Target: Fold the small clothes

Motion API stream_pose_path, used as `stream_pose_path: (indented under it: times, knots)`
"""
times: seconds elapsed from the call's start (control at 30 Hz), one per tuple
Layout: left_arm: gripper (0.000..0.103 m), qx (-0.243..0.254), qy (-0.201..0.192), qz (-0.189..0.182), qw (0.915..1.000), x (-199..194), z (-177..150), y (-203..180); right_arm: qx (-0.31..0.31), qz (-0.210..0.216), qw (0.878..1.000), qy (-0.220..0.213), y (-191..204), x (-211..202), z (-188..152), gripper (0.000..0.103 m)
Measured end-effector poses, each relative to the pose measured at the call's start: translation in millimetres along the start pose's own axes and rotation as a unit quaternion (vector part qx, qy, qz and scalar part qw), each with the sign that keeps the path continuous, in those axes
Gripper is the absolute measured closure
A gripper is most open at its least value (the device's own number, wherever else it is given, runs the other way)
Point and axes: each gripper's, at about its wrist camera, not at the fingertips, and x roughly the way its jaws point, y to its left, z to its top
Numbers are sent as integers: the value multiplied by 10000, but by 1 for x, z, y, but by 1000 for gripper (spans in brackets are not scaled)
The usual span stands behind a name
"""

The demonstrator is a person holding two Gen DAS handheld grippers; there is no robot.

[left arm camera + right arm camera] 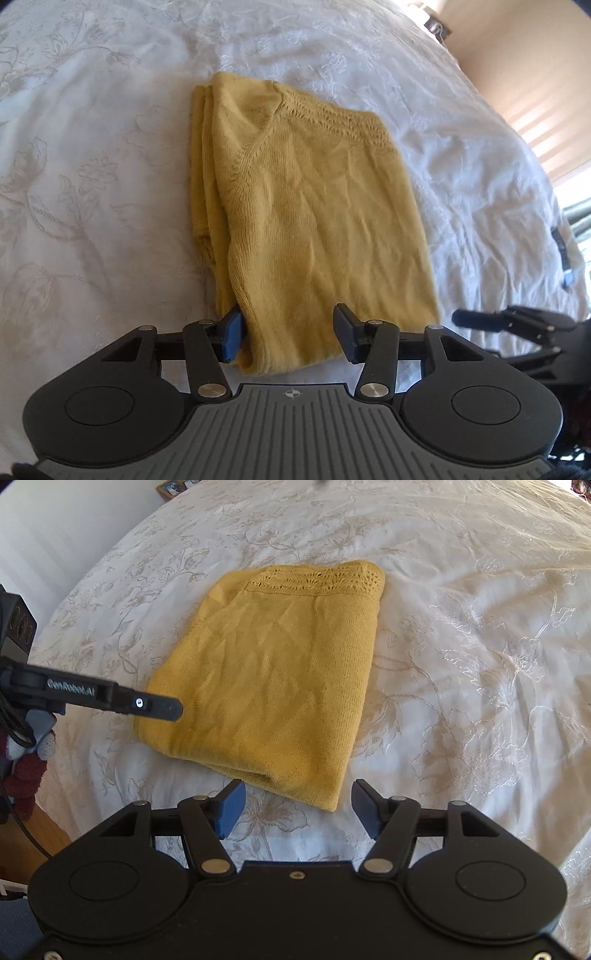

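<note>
- Both tongs you hold stand wide open with nothing pinched: your left gripper straddles the near edge of the folded yellow sweater, and your right gripper hangs just short of the sweater's near corner.
- Your left wrist view shows the left blue pad touching the sweater's near left edge, while the right pad sits over or against the knit; the jaws have not closed on it.
- Your right wrist view shows the sweater as a compact folded stack lying flat on the white embroidered bedspread, its lace-knit band at the far end.
- Only the left view reveals the layered fold edges along the sweater's left side and the diagonal raglan seam.
- Only the right view shows your left gripper from the side, its finger reaching in over the sweater's left near corner, with a lettered black arm behind it.
- Only the left view shows your right gripper from the side, low at the right, apart from the sweater.
- Bedspread surrounds the sweater on every side in both views.
- A small framed picture appears at the top left of the right view alone.
</note>
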Motion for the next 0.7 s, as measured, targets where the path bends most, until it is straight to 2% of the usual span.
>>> stream_pose_path:
  times: [0.07,0.13,0.17,0.3,0.43,0.53,0.63,0.7]
  knots:
    - [57,6,90,-141,9999,3,-6,2,-19,9,10000,-6,-1,0,1,35]
    - [95,133,127,-124,9998,5,-10,0,-32,9,10000,-18,-2,-1,2,35]
    - [100,257,21,107,9996,3,-12,-3,-33,14,10000,-19,-3,-1,3,35]
    - [100,607,-338,362,9969,-21,-8,-9,-137,46,9999,-63,-4,-5,7,35]
    - [100,809,-126,628,9947,-24,-5,2,-138,152,9997,-116,-2,0,16,35]
    - [99,586,49,679,9960,-14,-4,11,-212,6,9998,24,-1,20,24,34]
    - [94,221,344,891,9952,1,-8,19,-423,-191,9962,733,-2,53,21,30]
    - [78,-79,477,1118,9926,3,-12,24,-569,-148,9951,799,-2,53,17,30]
